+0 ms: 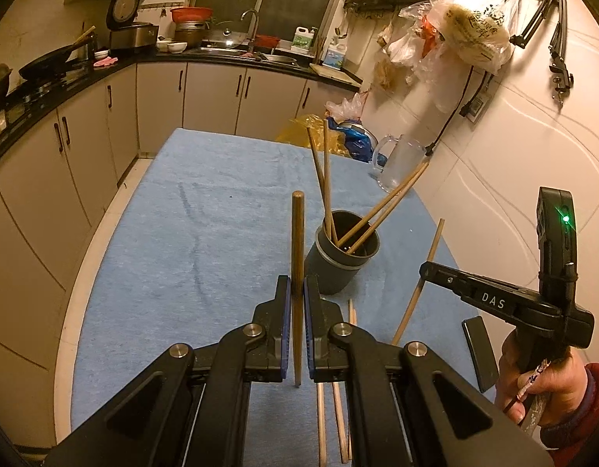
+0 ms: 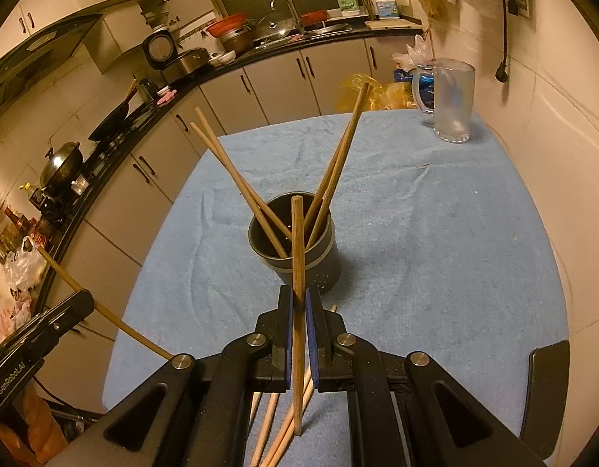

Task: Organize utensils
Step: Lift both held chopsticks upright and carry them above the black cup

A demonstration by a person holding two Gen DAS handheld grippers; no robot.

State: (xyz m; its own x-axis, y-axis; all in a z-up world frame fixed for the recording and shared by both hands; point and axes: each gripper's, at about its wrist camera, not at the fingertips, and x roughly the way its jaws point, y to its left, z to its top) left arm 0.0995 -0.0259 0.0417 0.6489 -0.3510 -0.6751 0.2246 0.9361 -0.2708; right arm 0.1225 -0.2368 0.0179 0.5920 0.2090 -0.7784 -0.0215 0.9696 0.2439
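Pretty clearly someone's home kitchen: sink (image 1: 276, 56) and faucet, rice cooker (image 1: 130, 19), wok (image 1: 46, 64) on the stove, cabinets (image 1: 210, 93) running under a dark counter.

The loose chopsticks (image 2: 278, 432) on the towel run under the tool and off the frame's bottom edge.
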